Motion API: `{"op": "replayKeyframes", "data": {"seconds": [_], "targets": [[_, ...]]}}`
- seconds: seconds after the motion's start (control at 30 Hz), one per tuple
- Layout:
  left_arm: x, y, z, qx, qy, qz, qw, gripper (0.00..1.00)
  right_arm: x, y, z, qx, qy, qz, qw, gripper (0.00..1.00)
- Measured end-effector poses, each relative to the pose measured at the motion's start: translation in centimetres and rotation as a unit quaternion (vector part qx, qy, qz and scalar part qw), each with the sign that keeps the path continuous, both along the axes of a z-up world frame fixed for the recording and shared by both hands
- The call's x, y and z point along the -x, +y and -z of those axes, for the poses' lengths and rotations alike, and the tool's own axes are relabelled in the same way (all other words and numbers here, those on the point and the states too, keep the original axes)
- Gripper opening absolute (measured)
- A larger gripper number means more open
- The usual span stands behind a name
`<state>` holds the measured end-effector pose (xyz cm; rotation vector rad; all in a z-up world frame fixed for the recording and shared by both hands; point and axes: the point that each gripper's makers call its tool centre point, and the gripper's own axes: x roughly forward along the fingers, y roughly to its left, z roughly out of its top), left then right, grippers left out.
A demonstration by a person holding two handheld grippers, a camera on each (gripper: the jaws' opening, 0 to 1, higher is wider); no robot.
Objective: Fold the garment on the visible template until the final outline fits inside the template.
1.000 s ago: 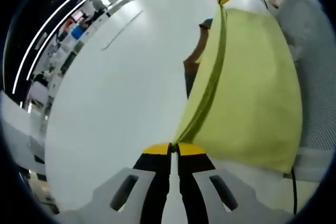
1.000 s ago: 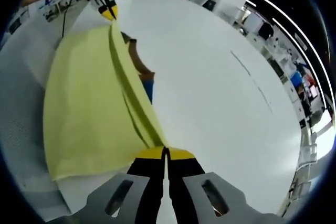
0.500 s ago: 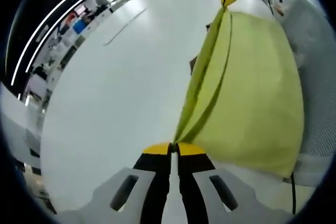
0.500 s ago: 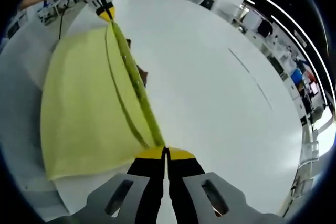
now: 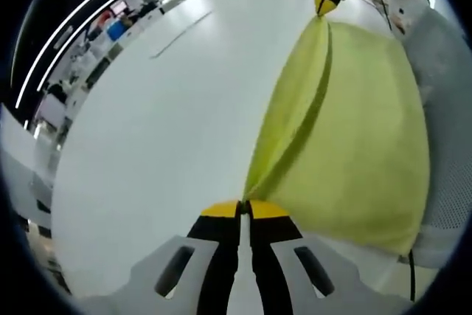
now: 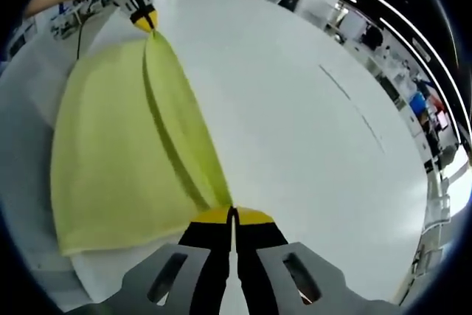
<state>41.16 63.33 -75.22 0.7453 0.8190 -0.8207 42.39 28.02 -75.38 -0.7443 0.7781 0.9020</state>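
Note:
A yellow-green garment [image 5: 354,130] hangs stretched between my two grippers above the white table [image 5: 162,130]. My left gripper [image 5: 244,208] is shut on one corner of its doubled edge. At the far end of that edge, the right gripper [image 5: 325,7] pinches the other corner. In the right gripper view the same garment [image 6: 125,153] spreads to the left, with my right gripper [image 6: 233,215] shut on its near corner and the left gripper [image 6: 144,20] holding the far one. The cloth covers whatever lies beneath it.
A person's sleeve [image 5: 450,94] and hand are beside the garment near the table edge. A thin dark line [image 5: 181,35] marks the tabletop further off. Desks and room clutter [image 6: 413,94] lie beyond the table's far edge.
The stretched garment has swung over and spread wider across the table. The dark brown patch seen under its edge earlier is now covered. Both grippers stay shut on the corners.

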Motion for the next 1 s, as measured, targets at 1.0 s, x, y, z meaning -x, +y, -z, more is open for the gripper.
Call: {"op": "replayKeyframes", "data": {"seconds": [1.0], "targets": [[-0.8, -0.2, 0.5, 0.018, 0.025, -0.033, 0.999, 0.0, -1.2, 0.3, 0.9, -0.042, 0.044, 0.043, 0.9972, 0.02]]}}
